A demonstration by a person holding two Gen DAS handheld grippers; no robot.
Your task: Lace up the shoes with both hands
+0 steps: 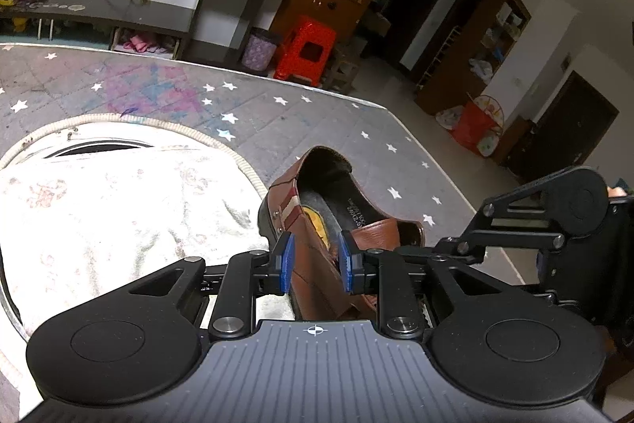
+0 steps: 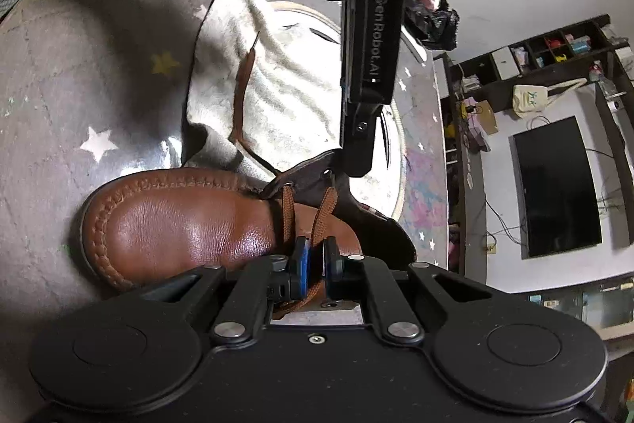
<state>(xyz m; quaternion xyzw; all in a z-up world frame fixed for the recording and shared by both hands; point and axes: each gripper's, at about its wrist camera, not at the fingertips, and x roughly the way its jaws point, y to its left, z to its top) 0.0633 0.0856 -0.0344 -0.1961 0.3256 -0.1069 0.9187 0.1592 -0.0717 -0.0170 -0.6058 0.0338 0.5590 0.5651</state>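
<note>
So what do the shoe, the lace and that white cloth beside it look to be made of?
Shoe: brown leather by the look, smooth and glossy; it shows highlights, creases and a stitched toe seam.
Lace: flat woven fabric, matte brown, probably cotton or polyester.
White cloth: soft, fuzzy textile, rumpled into folds, perhaps towel or fleece.

Right tongs [image 2: 315, 260] pinch the brown lace [image 2: 317, 224] — over the shoe [image 2: 178, 221].

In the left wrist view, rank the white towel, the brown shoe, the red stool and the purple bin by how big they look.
Largest to smallest as they appear:
1. white towel
2. brown shoe
3. red stool
4. purple bin
The stool and bin stand far back, so their true sizes are unsure.
</note>
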